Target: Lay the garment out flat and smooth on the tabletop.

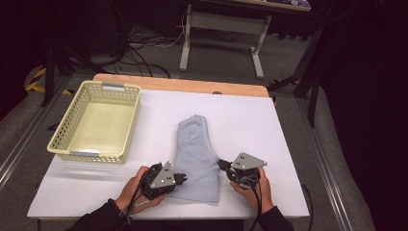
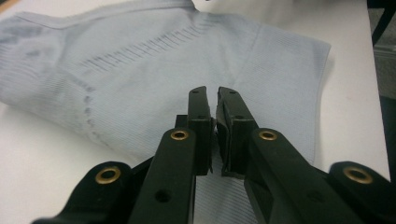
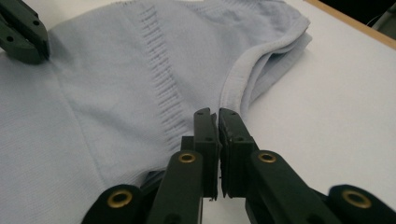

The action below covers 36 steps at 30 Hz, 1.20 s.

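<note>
Light-blue knit garment (image 1: 197, 156): folded flat, lower centre of the high view, on the white table (image 1: 269, 144).
Left tool (image 1: 182, 178): we see it at the garment's lower-left edge, jaws pressed together, fabric under the tips; a pinch we can't confirm.
Right tool (image 1: 222, 165): at the garment's right edge, jaws nearly together, a thin slit between them.
Yellow basket (image 1: 126, 125): upper left, well apart from both tools.
</note>
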Available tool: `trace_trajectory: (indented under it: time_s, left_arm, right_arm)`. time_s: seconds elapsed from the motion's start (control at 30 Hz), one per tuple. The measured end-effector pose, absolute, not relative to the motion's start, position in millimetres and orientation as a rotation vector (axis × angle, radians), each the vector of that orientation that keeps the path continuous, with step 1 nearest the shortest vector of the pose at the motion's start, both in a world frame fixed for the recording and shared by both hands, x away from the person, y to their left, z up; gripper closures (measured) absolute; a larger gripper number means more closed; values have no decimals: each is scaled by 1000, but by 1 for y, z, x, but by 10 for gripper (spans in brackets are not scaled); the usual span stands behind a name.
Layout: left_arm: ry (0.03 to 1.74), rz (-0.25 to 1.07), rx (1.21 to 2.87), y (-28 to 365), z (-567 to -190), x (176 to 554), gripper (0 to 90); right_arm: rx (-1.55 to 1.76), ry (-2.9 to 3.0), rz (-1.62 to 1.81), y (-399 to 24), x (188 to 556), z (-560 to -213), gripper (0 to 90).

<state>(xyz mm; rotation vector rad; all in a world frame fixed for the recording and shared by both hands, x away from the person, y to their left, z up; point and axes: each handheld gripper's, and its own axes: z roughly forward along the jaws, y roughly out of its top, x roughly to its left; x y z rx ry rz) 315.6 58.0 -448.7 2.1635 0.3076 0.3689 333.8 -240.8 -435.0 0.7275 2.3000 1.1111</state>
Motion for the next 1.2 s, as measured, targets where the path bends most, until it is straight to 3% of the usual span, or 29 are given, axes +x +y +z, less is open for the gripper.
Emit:
trace_trajectory:
  time_s: [0.27,0.8,0.97,1.1,1.2]
  left_arm:
    - [331,419,2156,70,-441,317,808]
    - [376,452,2179,99,-446,312,577]
    - [439,462,2172,107,-450,308,406]
    - [497,457,2153,113,-452,305,251]
    - [525,467,2140,116,-452,303,188]
  right_arm:
    - [740,2246,1180,-255,319,-431,758]
    - [869,2311,1158,-250,301,-449,316]
    - [945,2359,1132,-242,299,-456,187]
    - [1008,2398,1124,-239,303,-461,178]
    - [1055,2398,1119,-239,306,-461,165]
